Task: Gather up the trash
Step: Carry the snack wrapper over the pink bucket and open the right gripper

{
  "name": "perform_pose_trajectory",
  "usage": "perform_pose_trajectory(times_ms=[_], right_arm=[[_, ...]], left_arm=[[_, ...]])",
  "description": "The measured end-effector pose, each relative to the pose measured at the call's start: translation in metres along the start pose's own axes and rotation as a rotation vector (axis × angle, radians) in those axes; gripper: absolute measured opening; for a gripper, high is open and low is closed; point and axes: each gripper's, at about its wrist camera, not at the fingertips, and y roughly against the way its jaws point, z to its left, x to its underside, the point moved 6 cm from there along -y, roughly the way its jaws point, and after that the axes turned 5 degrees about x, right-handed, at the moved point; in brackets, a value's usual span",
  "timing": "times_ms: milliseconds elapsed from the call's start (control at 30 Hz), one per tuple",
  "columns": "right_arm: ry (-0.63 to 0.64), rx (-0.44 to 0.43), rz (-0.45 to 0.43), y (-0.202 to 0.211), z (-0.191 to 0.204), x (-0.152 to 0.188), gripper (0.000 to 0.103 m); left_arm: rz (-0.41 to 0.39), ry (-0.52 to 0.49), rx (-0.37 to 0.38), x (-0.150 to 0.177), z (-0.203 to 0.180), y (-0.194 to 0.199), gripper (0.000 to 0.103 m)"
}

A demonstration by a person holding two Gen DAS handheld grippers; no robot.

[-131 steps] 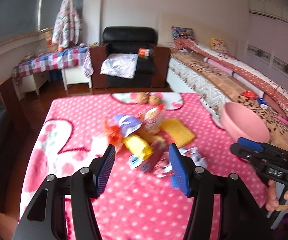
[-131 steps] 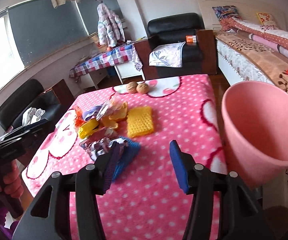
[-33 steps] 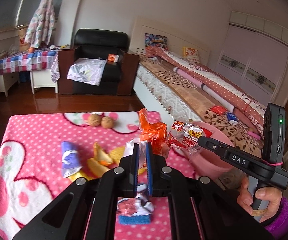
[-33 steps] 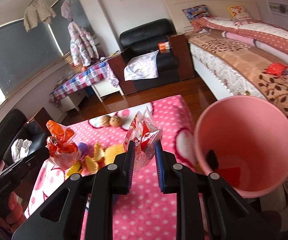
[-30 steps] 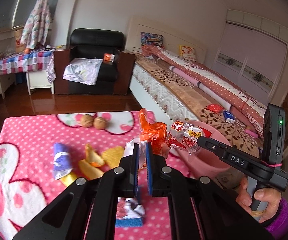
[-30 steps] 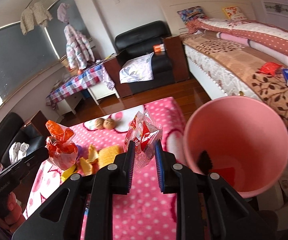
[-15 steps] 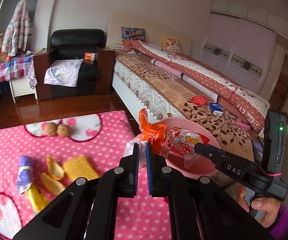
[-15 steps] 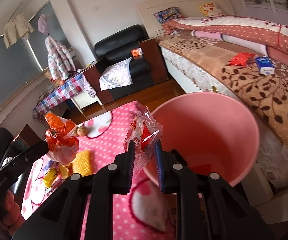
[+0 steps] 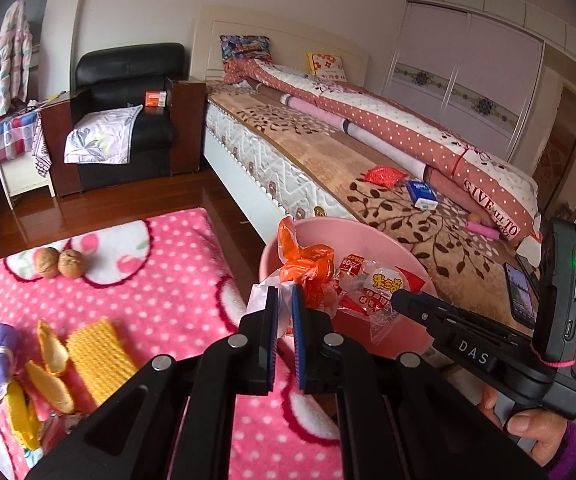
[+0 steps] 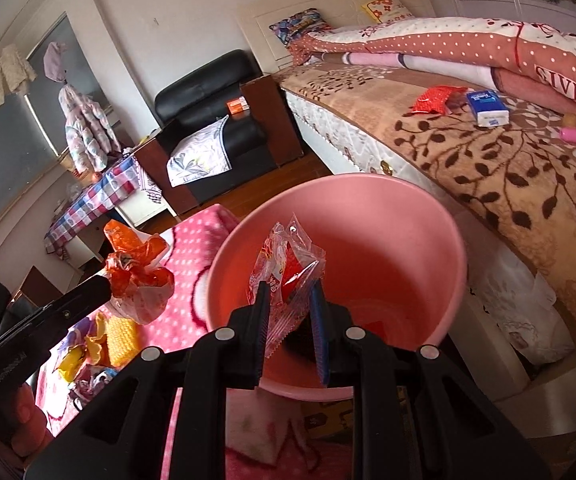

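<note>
The right gripper (image 10: 288, 304) has its blue pads a little way apart, with a clear red-printed snack wrapper (image 10: 286, 268) standing between them; whether they actually pinch it I cannot tell. It hangs over the mouth of the pink bin (image 10: 387, 216), which stands on the floor between the table edge and the bed. The left gripper (image 9: 282, 320) has its pads drawn almost together on a crumpled orange and clear wrapper (image 9: 307, 268), held beside the bin's near rim (image 9: 315, 224), just off the corner of the table.

The table is covered with a fluffy pink cloth with white dots (image 9: 160, 288). On it lie two walnuts (image 9: 60, 264) on a white cherry patch, and nearer the left edge a yellow ridged piece (image 9: 98, 360), orange peel (image 9: 50, 348) and a purple wrapper (image 9: 2, 352), close together.

Behind the bin runs the bed (image 10: 487, 160) with a brown leaf-patterned blanket; a red packet (image 10: 435, 98) and a blue-and-white box (image 10: 487, 108) lie on it. A black armchair (image 9: 128, 92) stands beyond the wooden floor (image 9: 88, 204), against the far wall.
</note>
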Motion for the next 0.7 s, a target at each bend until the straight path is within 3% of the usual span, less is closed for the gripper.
perform_pose_trajectory(times_ms=[700], right_arm=[[-0.031,0.027,0.032,-0.016,-0.019,0.006,0.020]], left_arm=[[0.068,-0.019,0.016,0.003,-0.018,-0.047,0.007]])
